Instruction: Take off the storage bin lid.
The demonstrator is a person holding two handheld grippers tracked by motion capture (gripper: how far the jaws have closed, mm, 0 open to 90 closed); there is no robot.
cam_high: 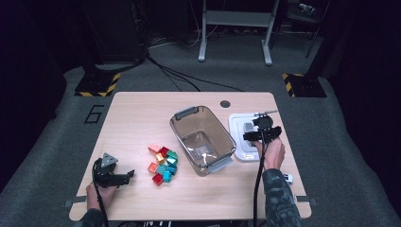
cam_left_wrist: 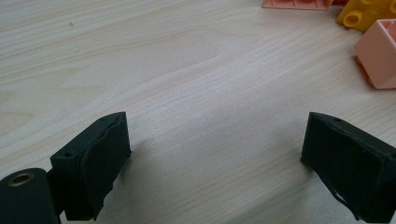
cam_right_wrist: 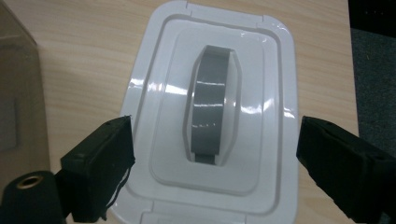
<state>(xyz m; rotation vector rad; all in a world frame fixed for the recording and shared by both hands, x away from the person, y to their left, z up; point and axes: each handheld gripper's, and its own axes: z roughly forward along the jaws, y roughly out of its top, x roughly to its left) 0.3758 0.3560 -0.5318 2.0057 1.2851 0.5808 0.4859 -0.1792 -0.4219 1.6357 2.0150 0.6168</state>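
Hovering over the white lid (cam_high: 239, 124) at the table's right side, the right gripper (cam_high: 263, 134) had its jaws spread wide with nothing pinched between them; in the right gripper view the lid (cam_right_wrist: 154, 102) lay flat on the wood, its grey handle (cam_right_wrist: 212, 109) running down the middle, untouched by either pad. Lid sat just right of the clear bin (cam_high: 203, 138), which stood uncovered near the table's centre, grey latches at both ends; something pale lay on its floor, possibly a glare patch, hard to tell at that size. Left gripper (cam_high: 113, 176) rested low at the near left of the wooden table (cam_high: 142, 109), jaws also wide apart and empty; left gripper view showed bare wood between the pads. Pile of coloured blocks (cam_high: 163, 163) lay between left gripper and bin, close to the bin's near left corner, apart from both grippers. Yellow block (cam_left_wrist: 366, 14) and pink block (cam_left_wrist: 380, 53) showed at the upper right of the left gripper view, well ahead of the jaws
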